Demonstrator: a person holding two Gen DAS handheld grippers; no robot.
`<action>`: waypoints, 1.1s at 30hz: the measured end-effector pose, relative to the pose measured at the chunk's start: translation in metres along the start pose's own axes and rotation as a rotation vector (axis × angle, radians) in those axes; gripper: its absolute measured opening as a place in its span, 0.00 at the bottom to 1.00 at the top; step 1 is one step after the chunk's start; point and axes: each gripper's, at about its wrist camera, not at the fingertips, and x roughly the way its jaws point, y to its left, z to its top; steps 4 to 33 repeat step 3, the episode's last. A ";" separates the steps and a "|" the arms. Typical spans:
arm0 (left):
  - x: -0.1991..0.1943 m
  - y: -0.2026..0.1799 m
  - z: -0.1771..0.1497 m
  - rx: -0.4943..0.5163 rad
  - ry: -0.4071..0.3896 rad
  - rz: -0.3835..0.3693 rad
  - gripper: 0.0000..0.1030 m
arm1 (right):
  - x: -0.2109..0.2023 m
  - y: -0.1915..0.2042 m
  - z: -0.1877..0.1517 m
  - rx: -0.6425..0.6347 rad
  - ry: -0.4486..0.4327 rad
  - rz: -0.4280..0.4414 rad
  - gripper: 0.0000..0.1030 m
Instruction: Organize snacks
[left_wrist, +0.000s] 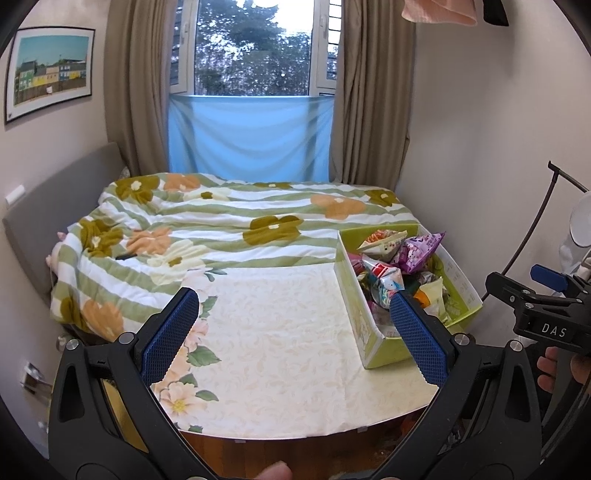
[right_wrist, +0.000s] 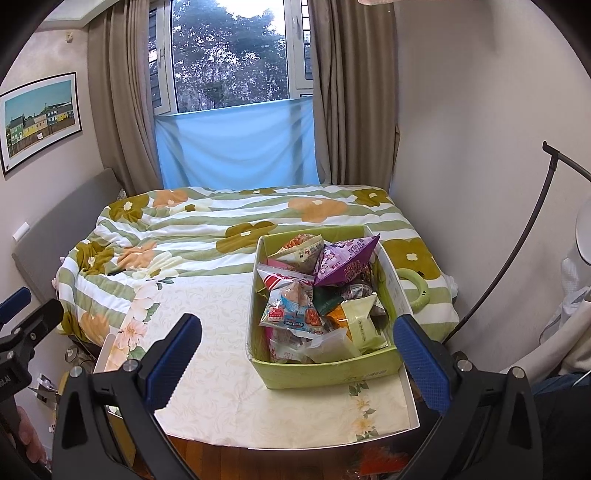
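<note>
A person holds a gripper in each hand over a small table (left_wrist: 280, 350) with a cream flower cloth on it. The table stands against a bed (left_wrist: 221, 218) with a green, white and orange flower blanket.

The left gripper (left_wrist: 291, 332) hangs over the near edge of the table. Its two blue fingers (left_wrist: 170, 332) are wide apart and hold nothing. The right gripper (right_wrist: 297, 358) also hangs over the near edge, more to the right side. Its fingers (right_wrist: 421, 362) are wide apart too, and nothing is between them.

A green box (right_wrist: 332, 371) sits on the right side of the table, and its far end reaches to the bed. The box is full of snack bags (right_wrist: 295, 306), heaped on top of each other. A purple bag (right_wrist: 343, 264) lies near the far end of the box. A white bag with red and blue on it lies in the middle. A pale green pack (right_wrist: 364, 319) and a clear pack lie at the near end. In the right wrist view the box sits between the two fingers, but they do not touch it.

A green ring (right_wrist: 412, 288) lies on the blanket just past the right side of the box. Behind the bed is a window (left_wrist: 255, 48) with brown curtains and a blue cloth (left_wrist: 251, 138) under it. A picture (left_wrist: 50, 70) hangs on the left wall.
</note>
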 end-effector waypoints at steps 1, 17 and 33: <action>0.000 0.000 0.000 0.002 -0.007 0.002 1.00 | 0.000 0.000 0.000 0.000 0.000 -0.001 1.00; 0.001 -0.002 -0.001 0.015 -0.016 0.013 0.99 | 0.000 0.002 -0.001 0.002 0.003 -0.008 1.00; 0.001 -0.002 -0.001 0.015 -0.016 0.013 0.99 | 0.000 0.002 -0.001 0.002 0.003 -0.008 1.00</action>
